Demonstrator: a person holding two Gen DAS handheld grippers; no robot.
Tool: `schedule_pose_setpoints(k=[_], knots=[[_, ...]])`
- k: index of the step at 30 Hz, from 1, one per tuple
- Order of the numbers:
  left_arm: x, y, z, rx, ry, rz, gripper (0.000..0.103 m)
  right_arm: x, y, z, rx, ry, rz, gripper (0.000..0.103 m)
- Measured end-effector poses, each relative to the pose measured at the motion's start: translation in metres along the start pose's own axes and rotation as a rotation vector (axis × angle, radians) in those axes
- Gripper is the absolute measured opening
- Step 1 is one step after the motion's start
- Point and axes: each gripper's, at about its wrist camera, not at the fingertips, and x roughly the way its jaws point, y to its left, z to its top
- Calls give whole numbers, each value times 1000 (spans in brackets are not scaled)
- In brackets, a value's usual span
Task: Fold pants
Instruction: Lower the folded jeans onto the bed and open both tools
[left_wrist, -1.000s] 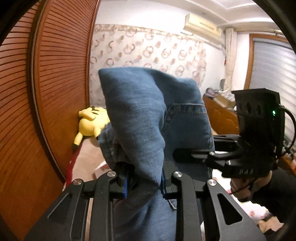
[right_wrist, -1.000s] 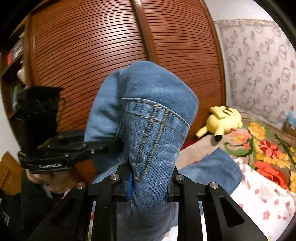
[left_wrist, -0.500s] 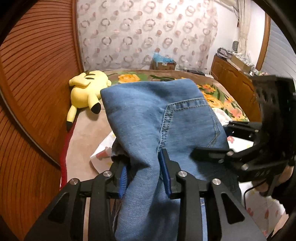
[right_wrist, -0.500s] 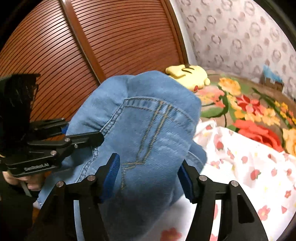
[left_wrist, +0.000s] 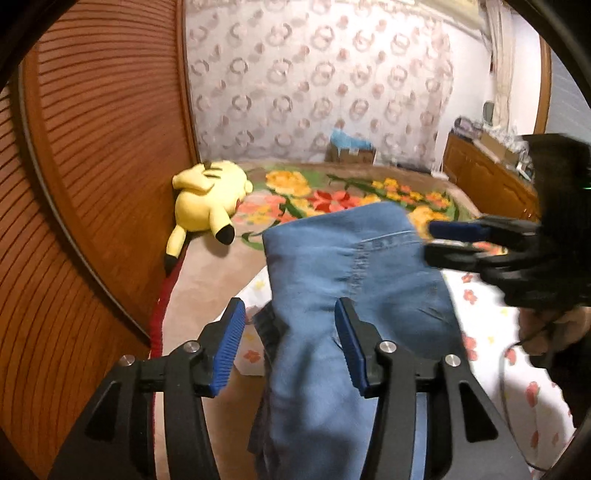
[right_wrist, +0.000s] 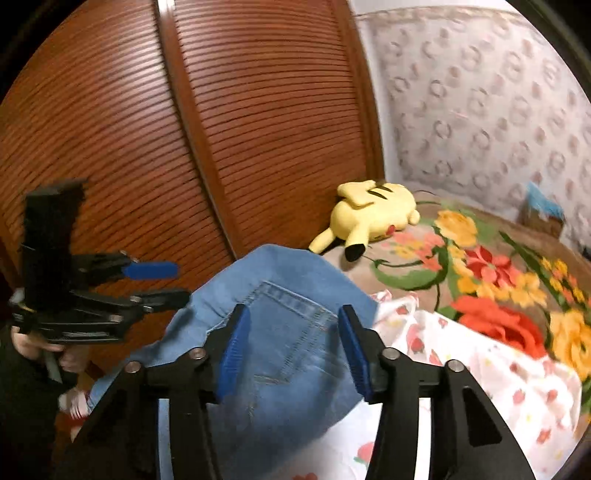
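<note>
Fold just laid: blue denim pants (left_wrist: 343, 280) lie doubled on the floral bed (right_wrist: 491, 280), left gripper (left_wrist: 290, 341) jaws opening, right gripper (right_wrist: 291, 347) jaws closing, neither pinching cloth; next probably w/draw & regrip for 2nd fold.

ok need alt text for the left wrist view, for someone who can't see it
Folded blue jeans lie on a bed between the left gripper's opening blue-padded jaws, whose pads are not pressing the denim. The right gripper reaches in from the right edge, and a yellow plush toy lies on the floral blanket beside a slatted wooden door.
</note>
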Motion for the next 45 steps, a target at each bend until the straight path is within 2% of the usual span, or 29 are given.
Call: schedule_pose_setpoints(k=[3, 8, 11, 15, 22, 25, 27, 30, 34, 37, 45], knots=[[-12, -8, -20, -26, -18, -32, 51, 24, -7, -5, -15, 42, -20, 50], [8, -17, -52, -35, 62, -27, 51, 58, -19, 2, 11, 104, -61, 50], [20, -18, -63, -45, 93, -23, 51, 52, -26, 18, 33, 97, -53, 50], [20, -19, -67, -71, 80, -28, 51, 40, -19, 14, 43, 83, -66, 50], [-3, -32, -64, -38, 36, -3, 52, -1, -2, -5, 70, 34, -68, 50], [-16, -42, -61, -23, 2, -3, 53, -27, 10, -14, 62, 3, -97, 50], [-27, -50, -60, -14, -24, -1, 66, -50, 15, -23, 70, -25, -132, 50], [-43, -63, -58, 3, -70, -16, 77, -83, 22, -35, 78, -54, -161, 50], [-63, -85, -55, 41, -114, -25, 82, -122, 28, -48, 81, -94, -203, 50], [-78, -103, -54, 79, -157, -19, 82, -152, 34, -58, 79, -121, -241, 54], [-119, -142, -54, 114, -237, -53, 84, -213, 55, -87, 82, -186, -300, 57]])
